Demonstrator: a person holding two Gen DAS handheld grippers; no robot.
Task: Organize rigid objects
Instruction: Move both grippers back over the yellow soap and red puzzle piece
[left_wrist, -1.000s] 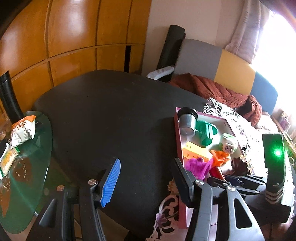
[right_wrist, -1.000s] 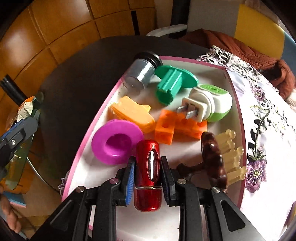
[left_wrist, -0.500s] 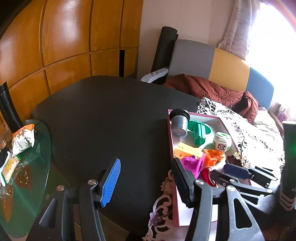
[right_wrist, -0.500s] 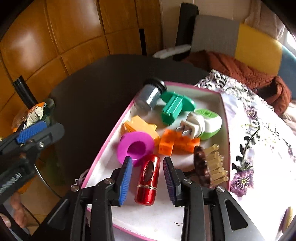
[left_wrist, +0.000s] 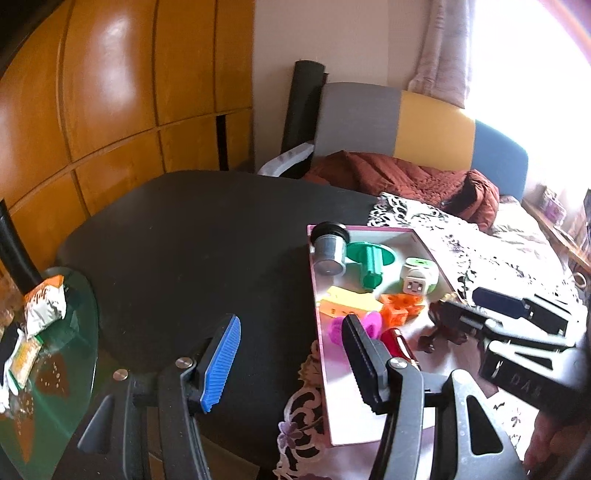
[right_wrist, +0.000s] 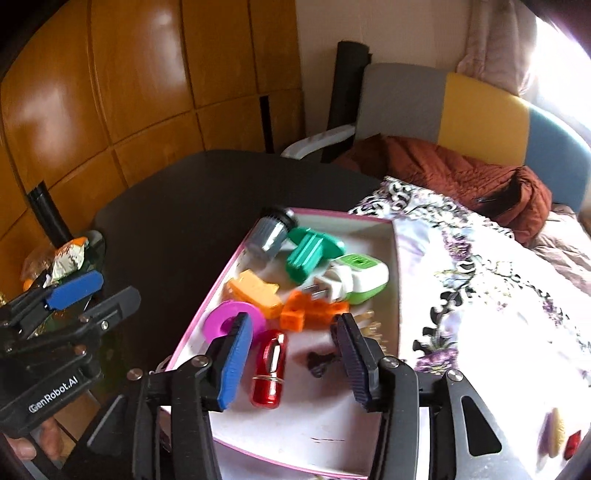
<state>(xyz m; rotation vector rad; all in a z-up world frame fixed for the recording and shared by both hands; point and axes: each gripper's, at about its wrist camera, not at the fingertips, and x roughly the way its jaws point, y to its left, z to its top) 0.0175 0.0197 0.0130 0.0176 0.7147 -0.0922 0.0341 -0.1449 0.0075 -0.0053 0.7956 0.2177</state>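
One pink tray (right_wrist: 396, 258) holds eight small things; two snack packets (left_wrist: 45, 304) lie aside.

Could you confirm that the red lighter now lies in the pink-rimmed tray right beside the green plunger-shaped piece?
Not quite: the right wrist view shows the red lighter in the pink-rimmed tray, but beside the purple ring. The green plunger-shaped piece lies at the tray's far end.

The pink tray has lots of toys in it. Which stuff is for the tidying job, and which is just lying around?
For the job: pink tray, red lighter, purple ring, orange blocks, green plug, green spool, grey knob.

Just lying about: snack packet, brown jacket, glass side table.
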